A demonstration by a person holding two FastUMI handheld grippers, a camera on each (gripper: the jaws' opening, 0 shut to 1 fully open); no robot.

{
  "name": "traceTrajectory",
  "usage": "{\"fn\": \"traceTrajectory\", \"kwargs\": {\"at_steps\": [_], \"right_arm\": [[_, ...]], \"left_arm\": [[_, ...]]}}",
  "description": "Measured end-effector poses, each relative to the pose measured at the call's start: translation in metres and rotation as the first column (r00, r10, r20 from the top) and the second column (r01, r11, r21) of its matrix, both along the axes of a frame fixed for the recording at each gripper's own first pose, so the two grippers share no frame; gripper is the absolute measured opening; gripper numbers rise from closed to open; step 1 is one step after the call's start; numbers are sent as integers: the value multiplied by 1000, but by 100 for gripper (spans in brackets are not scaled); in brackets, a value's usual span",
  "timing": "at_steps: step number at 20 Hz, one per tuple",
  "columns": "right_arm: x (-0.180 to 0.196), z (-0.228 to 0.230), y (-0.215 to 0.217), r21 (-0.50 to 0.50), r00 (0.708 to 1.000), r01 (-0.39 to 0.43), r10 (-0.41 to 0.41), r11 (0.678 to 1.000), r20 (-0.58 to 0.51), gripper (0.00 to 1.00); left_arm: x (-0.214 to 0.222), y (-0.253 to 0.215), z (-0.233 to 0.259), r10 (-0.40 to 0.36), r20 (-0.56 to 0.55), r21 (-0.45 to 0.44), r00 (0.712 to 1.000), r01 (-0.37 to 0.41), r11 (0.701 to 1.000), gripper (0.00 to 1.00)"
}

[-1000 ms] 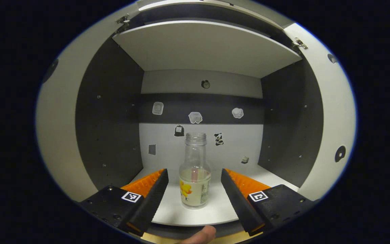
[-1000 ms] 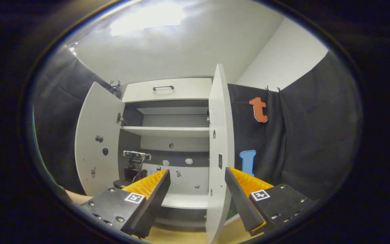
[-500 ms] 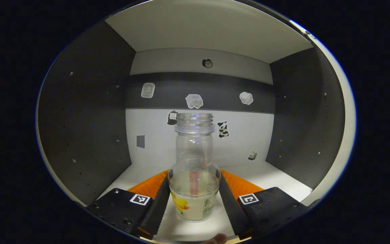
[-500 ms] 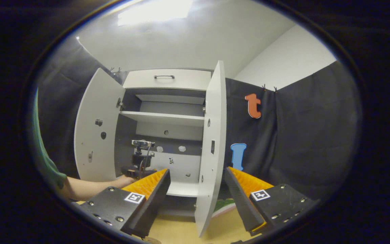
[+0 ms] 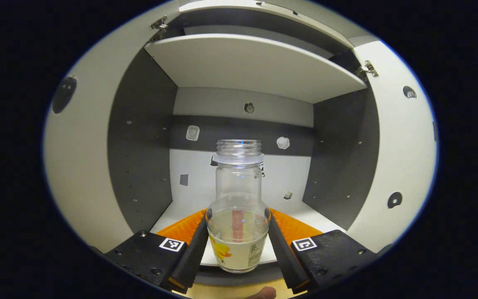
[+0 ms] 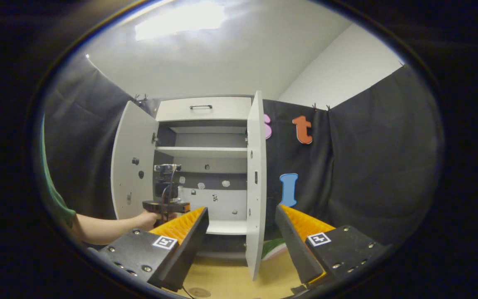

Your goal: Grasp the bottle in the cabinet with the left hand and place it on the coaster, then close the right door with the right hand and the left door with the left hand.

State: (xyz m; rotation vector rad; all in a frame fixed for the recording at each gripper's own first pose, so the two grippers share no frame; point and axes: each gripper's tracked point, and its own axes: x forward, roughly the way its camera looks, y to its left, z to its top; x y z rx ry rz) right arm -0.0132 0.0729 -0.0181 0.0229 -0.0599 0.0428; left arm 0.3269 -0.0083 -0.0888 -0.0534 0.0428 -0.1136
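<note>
The clear glass bottle (image 5: 238, 207) stands upright between the fingers of the left gripper (image 5: 237, 243), which is clamped on its lower body, one finger pressing each side just above the printed label; its mouth has no cap, and its base sits at the front edge of the cabinet's lower shelf (image 5: 305, 214), whether touching it or raised off it I cannot tell; behind it the back wall of the cabinet (image 5: 243, 97) carries several small stickers, and a white upper shelf (image 5: 251, 62) spans the space overhead; the left door (image 5: 79, 166) and the right door (image 5: 405, 145) stand open on either side; a fingertip shows at the bottom edge of the left gripper view. In the right gripper view the right gripper (image 6: 241, 236) hangs well back from the cabinet with its fingers apart and nothing between them; the edge of the right door (image 6: 255, 182) lies beyond the gap between them; farther off a hand (image 6: 147, 220) with a bare forearm and a green sleeve (image 6: 56, 199) holds the left gripper (image 6: 166, 205) at the cabinet mouth; a wooden worktop (image 6: 230, 282) lies below.
</note>
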Motion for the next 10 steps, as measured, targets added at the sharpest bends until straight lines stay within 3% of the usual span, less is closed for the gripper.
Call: {"fn": "traceTrajectory", "kwargs": {"at_steps": [8,9,10], "right_arm": [[-30,-5,-4,12,999,-37,38,999,-12,98],[-32,-7,-5,13,999,-43,43,999,-17,93],[-34,-10,-4,14,998,-50,50,999,-23,98]], "left_arm": [[-108,1,18,-32,37,-40,999,33,999,80],[-123,-2,17,-40,38,-57,999,42,998,80],[-135,-6,13,-49,35,-72,998,51,996,81]]}}
